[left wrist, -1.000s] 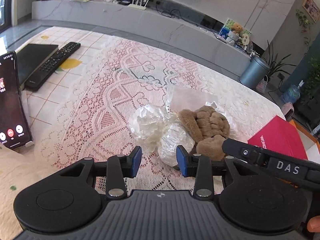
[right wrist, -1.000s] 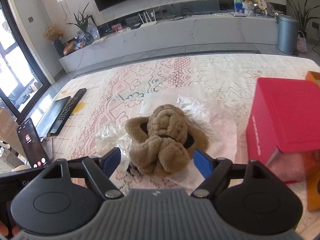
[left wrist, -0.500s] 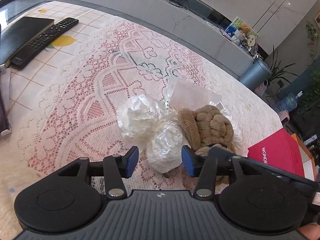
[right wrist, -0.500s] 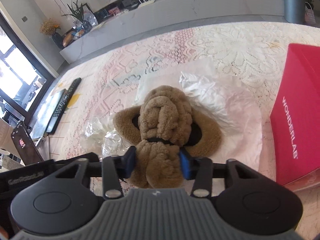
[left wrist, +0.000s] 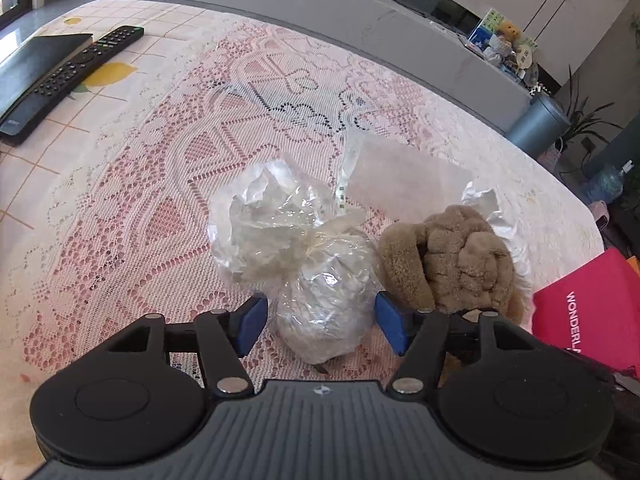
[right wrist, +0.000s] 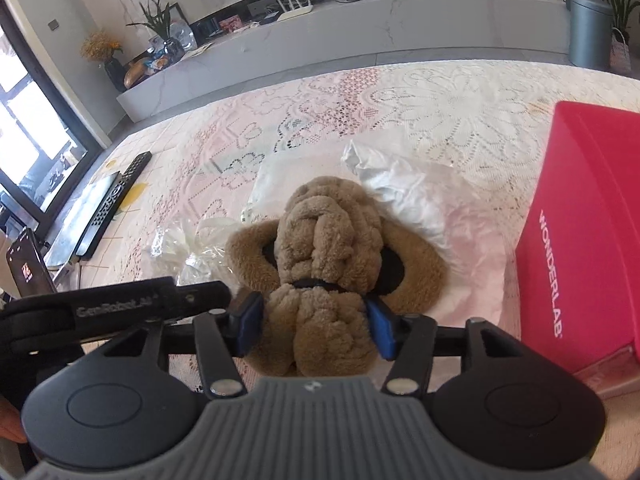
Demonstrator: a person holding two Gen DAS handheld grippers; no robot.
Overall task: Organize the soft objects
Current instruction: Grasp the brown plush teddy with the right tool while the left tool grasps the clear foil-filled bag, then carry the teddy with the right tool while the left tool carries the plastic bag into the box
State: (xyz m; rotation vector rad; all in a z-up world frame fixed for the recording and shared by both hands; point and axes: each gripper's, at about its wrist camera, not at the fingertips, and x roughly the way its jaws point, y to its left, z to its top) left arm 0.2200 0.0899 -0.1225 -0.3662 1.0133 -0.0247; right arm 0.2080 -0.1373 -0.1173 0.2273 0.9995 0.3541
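Now | right gripper (right wrist: 313,326) clamps plush dog (right wrist: 328,256) | left gripper (left wrist: 320,322) open astride crinkled bag (left wrist: 320,296) | red box (right wrist: 588,240) beside

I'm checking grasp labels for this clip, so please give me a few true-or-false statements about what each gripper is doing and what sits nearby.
1. The right gripper is shut on the brown plush toy. True.
2. The left gripper is clamped on the crumpled clear plastic bundle. False: its pads flank the bundle with gaps showing.
3. The red box lies to the plush toy's right in the right wrist view. True.
4. The remote control lies on top of the plush toy. False: it lies far off at the table's left edge.
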